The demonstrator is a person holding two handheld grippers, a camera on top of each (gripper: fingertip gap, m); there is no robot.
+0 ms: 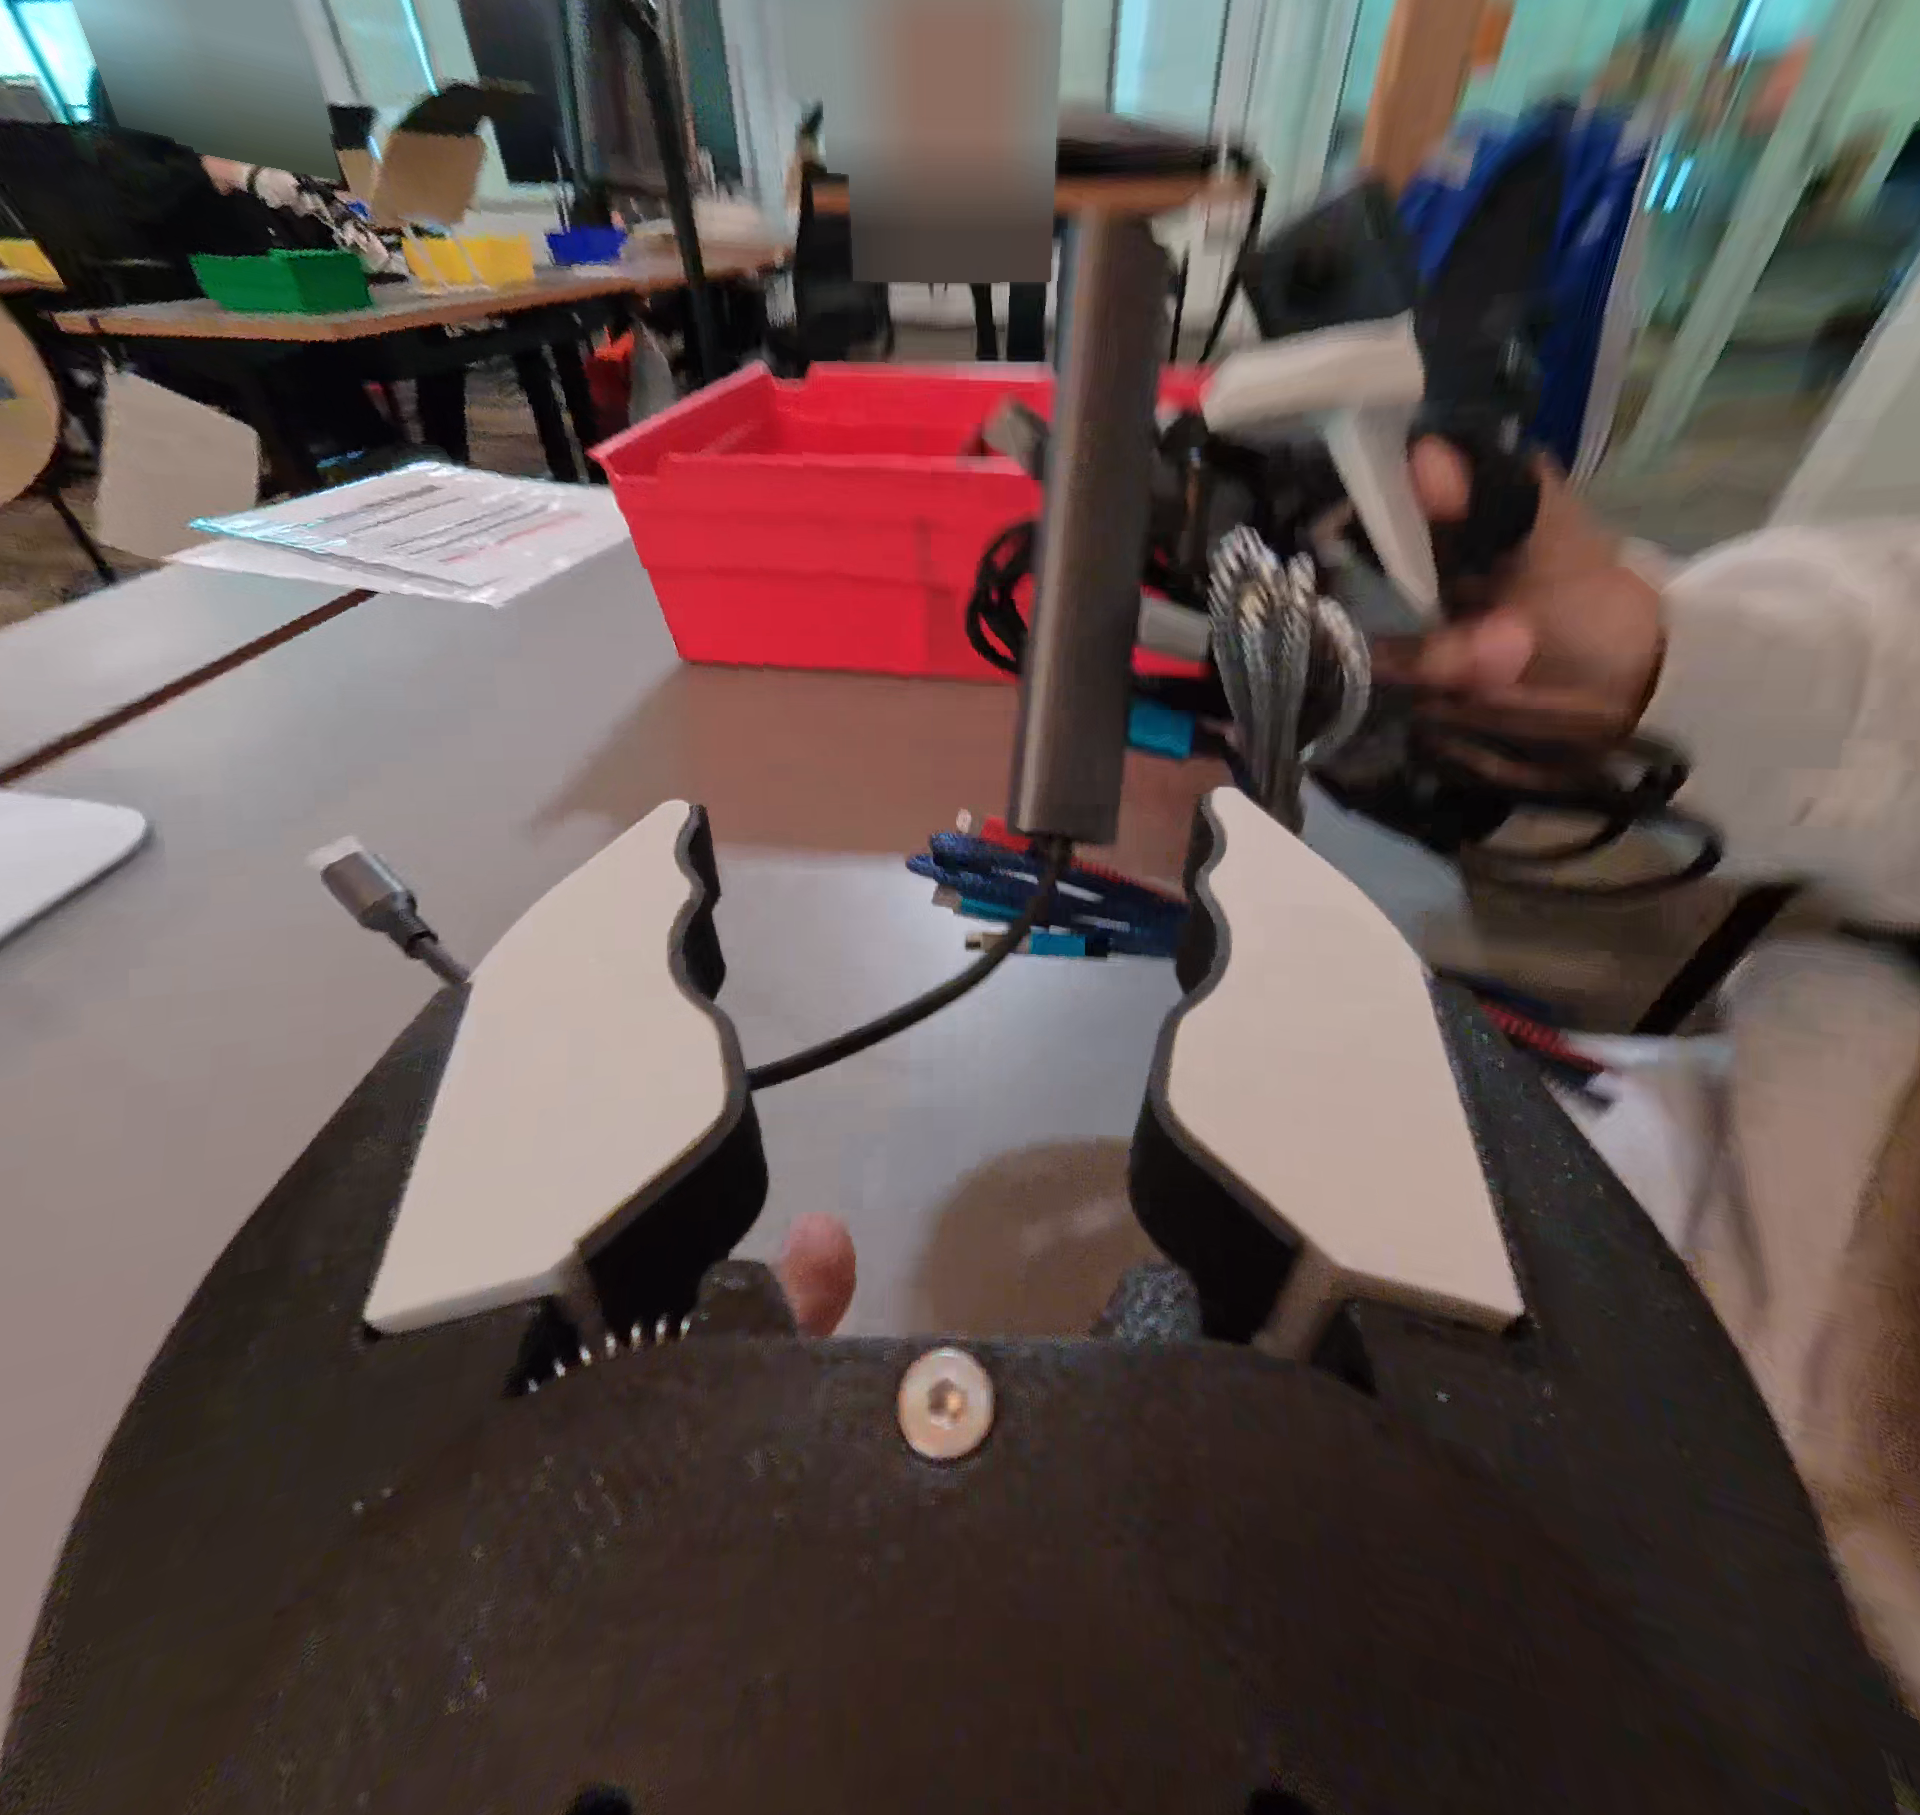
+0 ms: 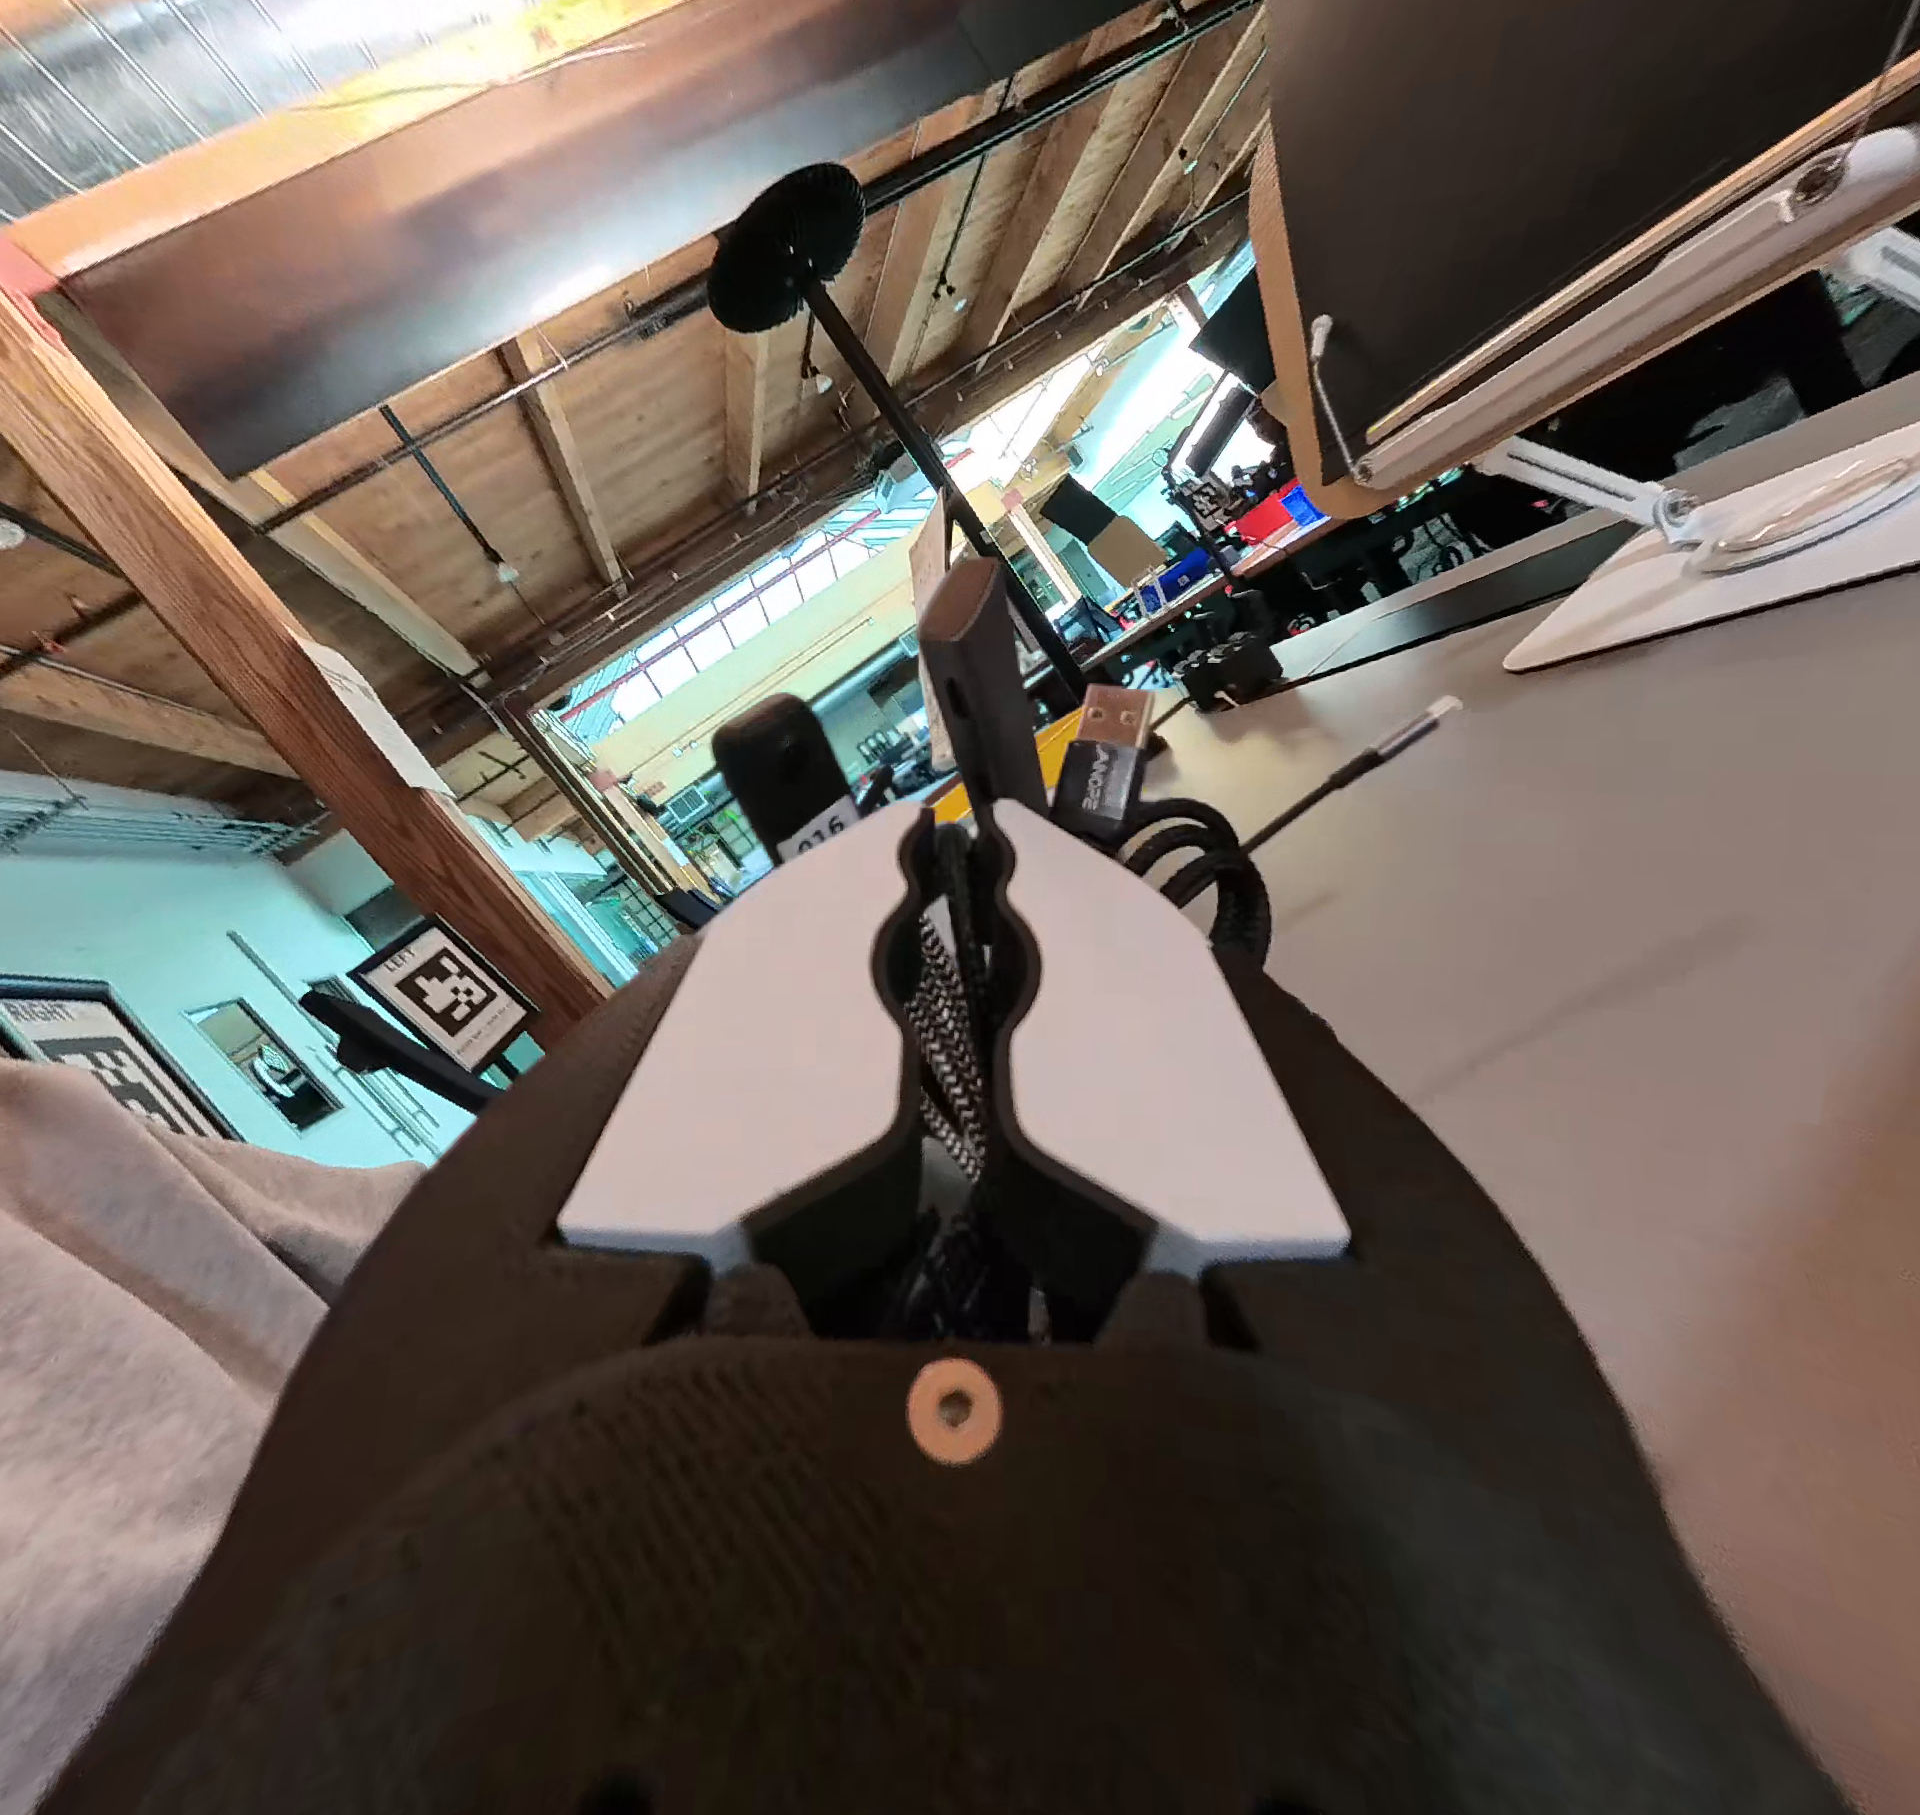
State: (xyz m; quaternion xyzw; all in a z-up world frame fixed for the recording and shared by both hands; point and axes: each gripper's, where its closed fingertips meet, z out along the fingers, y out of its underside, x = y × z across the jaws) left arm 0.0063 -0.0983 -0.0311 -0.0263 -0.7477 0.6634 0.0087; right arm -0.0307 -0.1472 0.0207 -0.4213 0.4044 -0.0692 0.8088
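My left gripper (image 1: 951,830) is open and empty, low over the grey table (image 1: 416,747). Just beyond its fingertips a dark grey bar-shaped hub (image 1: 1081,539) hangs tilted in the air. The hub's thin black cable (image 1: 904,1017) runs across the table to a silver plug (image 1: 364,892). A blue cable bundle (image 1: 1049,903) lies under the hub. My right gripper (image 2: 961,820) is shut on a bundle of braided cables (image 2: 951,996). The hub (image 2: 971,664) and a USB plug (image 2: 1117,726) stick out past its tips. The right gripper (image 1: 1340,435) also shows blurred in the left wrist view, held by a hand.
A red bin (image 1: 831,529) stands on the table behind the hub, with black cables beside it. Papers in a clear sleeve (image 1: 416,529) lie at the back left. A monitor (image 2: 1538,155) on a white stand base (image 2: 1714,570) is at the right. There is about 9 cm between the tips of the two grippers.
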